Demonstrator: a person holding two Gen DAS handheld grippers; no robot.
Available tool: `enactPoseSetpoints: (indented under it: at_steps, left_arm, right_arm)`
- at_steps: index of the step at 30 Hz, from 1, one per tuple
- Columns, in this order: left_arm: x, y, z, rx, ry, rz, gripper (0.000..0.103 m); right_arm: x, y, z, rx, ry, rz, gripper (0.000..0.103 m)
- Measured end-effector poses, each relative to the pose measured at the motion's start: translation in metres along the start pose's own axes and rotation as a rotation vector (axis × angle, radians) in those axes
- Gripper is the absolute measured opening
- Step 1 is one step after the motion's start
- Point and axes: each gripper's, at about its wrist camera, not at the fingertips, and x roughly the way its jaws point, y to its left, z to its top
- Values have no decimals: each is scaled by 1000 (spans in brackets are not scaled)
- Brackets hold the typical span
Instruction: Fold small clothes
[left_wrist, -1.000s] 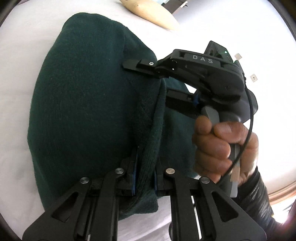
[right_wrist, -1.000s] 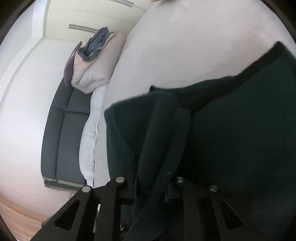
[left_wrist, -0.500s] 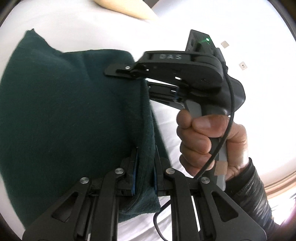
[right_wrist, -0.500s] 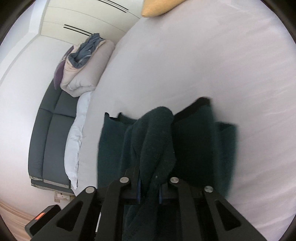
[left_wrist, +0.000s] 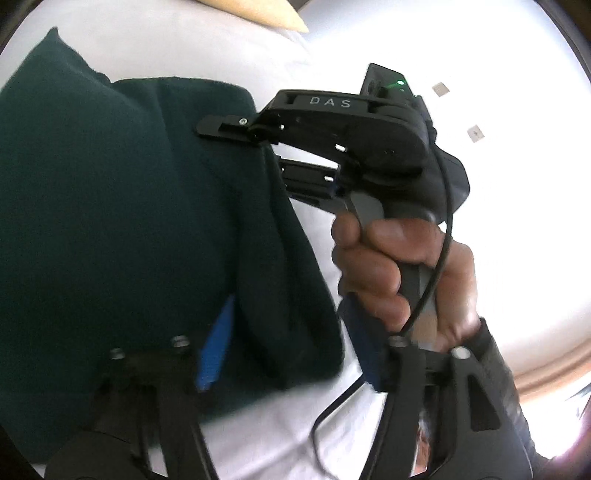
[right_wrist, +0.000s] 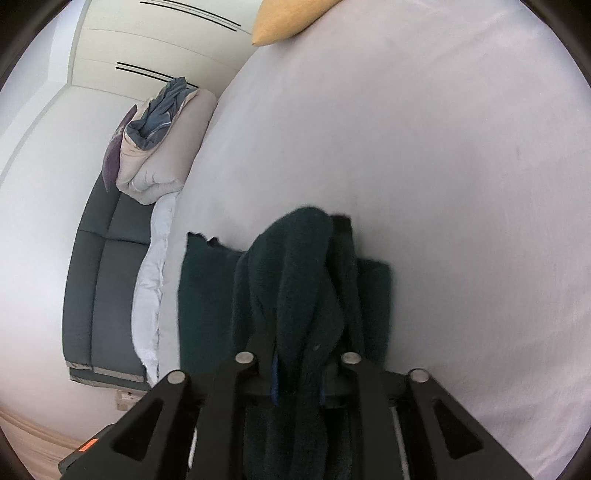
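Garment (right_wrist: 207, 295) on bed (right_wrist: 443, 184) — pillow (right_wrist: 284, 18) beyond.

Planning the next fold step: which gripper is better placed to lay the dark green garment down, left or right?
Right. The right gripper is clamped on a bunched fold of the dark green garment; the left gripper has just been opening, pads clear of the cloth.

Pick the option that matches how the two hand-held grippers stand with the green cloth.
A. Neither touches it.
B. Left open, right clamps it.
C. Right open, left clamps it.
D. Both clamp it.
B: the left hand-held gripper has just been opening, its fingers wide either side of the green cloth; the right hand-held gripper pinches a bunched fold.
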Motion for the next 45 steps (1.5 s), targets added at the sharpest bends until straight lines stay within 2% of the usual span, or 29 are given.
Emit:
enactPoseSetpoints:
  at_steps: [1,3,5,10,13,15,16,18,21,24,28,33,35,38,41,45]
  left_arm:
    - [-14,2,-4,13,1,-28,68]
    - [-44,14,-12,48,-14,-61,72]
    - [-72,31,-18,64,-36,-10,72]
    - [-133,86,-16,22,-184,121,72]
    - [-139,102,-8,24,-220,186,72]
    - [-137,112,-2,30,-206,194,72]
    - [-127,110,-4,32,-199,205,72]
    - [-120,114,-4,44,-186,237,72]
    - [-114,116,-5,65,-190,260,72]
    - [-84,105,-15,84,-176,274,72]
    - [-67,97,-29,108,-151,301,72]
    - [-43,85,-32,126,-117,337,72]
    - [-47,87,-39,131,-110,345,72]
    - [-42,91,-43,130,-104,351,72]
    - [-43,94,-46,139,-94,371,72]
    - [-53,103,-51,119,-99,353,72]
  right_arm:
    - [-4,4,-4,-7,-3,5,26]
    - [-12,10,-14,-31,-10,15,44]
    - [-20,12,-26,-31,2,50,53]
    - [-37,15,-73,-34,3,58,55]
    - [-45,19,-100,-35,-18,12,54]
    - [-50,27,-117,-61,-39,-20,54]
    - [-50,31,-123,-79,-39,-41,53]
    - [-49,31,-132,-111,-31,-106,31]
    - [-57,7,-134,-21,-44,-102,15]
    - [-66,-23,-142,111,-75,-14,12]
    - [-73,-21,-154,112,-88,-10,13]
    - [-84,1,-159,90,-108,13,14]
    - [-79,3,-163,82,-89,17,14]
    - [-63,-9,-168,97,-56,-37,12]
    - [-67,-33,-172,162,-77,44,9]
    - [-86,-26,-174,122,-98,-1,16]
